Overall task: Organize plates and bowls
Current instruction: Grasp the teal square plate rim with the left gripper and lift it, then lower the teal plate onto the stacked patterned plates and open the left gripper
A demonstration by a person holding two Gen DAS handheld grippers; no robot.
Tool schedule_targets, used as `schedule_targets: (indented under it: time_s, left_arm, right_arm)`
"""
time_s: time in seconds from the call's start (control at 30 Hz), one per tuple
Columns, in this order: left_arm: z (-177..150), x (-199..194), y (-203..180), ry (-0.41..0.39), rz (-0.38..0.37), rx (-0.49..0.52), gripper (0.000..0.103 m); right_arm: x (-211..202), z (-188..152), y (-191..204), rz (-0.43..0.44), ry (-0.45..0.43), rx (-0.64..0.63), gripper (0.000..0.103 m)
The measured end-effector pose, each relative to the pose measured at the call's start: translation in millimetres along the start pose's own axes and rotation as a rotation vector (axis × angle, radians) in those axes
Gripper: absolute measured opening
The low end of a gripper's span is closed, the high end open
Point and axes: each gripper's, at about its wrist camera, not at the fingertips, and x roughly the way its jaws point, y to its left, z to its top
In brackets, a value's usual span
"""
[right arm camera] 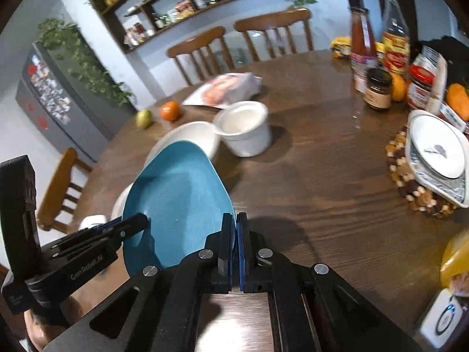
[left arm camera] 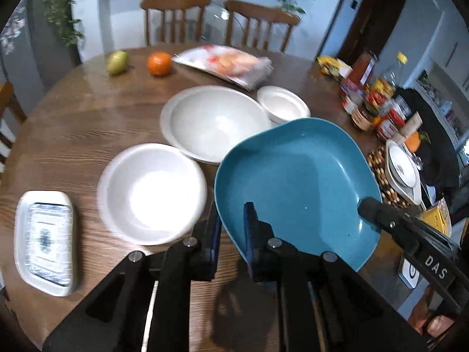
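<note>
A blue plate (left arm camera: pixel 296 187) is held above the wooden table (left arm camera: pixel 88 123) by both grippers. My left gripper (left arm camera: pixel 233 228) has its jaws around the plate's near-left rim, with a gap showing between them. My right gripper (right arm camera: pixel 235 234) is shut on the plate's (right arm camera: pixel 178 205) right rim; its finger (left arm camera: pixel 372 208) shows at the plate's right edge in the left wrist view. A white bowl (left arm camera: pixel 152 193) sits front left. A large white bowl (left arm camera: pixel 217 123) rests on a plate behind it. A small deep white bowl (left arm camera: pixel 283 104) (right arm camera: pixel 244 127) stands beyond.
A rectangular patterned dish (left arm camera: pixel 44 240) lies at the table's left edge. A pear (left arm camera: pixel 117 62), an orange (left arm camera: pixel 159 63) and a food packet (left arm camera: pixel 228 63) lie at the back. Jars and bottles (right arm camera: pixel 387 58) and a stacked dish on a trivet (right arm camera: pixel 436 158) stand right.
</note>
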Motion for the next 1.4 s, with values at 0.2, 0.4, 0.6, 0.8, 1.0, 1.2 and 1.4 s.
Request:
schedule_targets:
  time_s: [0.2, 0.4, 0.6, 0.8, 1.0, 1.2, 1.4]
  left_arm:
    - [-3, -31, 65, -0.04, 0.092, -0.072, 0.013]
    - [-11, -57, 136, -0.042, 0.189, -0.153, 0.013]
    - [-20, -67, 201, -0.005, 0.266, -0.211, 0.013]
    - [-34, -60, 245, 0.056, 0.294, -0.229, 0.012]
    - [-42, -38, 276, 0.125, 0.258, -0.231, 0.012]
    - [-42, -18, 285, 0.166, 0.266, -0.201, 0.012]
    - [-38, -6, 285, 0.183, 0.276, -0.144, 0.014]
  right_arm:
    - [16, -1, 65, 0.087, 0.017, -0.084, 0.004]
    - [50, -9, 133, 0.18, 0.077, -0.145, 0.004]
    - [84, -30, 193, 0.249, 0.151, -0.155, 0.004]
    - [115, -53, 227, 0.264, 0.232, -0.158, 0.005]
    - [133, -81, 238, 0.238, 0.279, -0.128, 0.007]
    - [147, -100, 243, 0.207, 0.328, -0.122, 0.009]
    - [152, -101, 242, 0.194, 0.343, -0.116, 0.01]
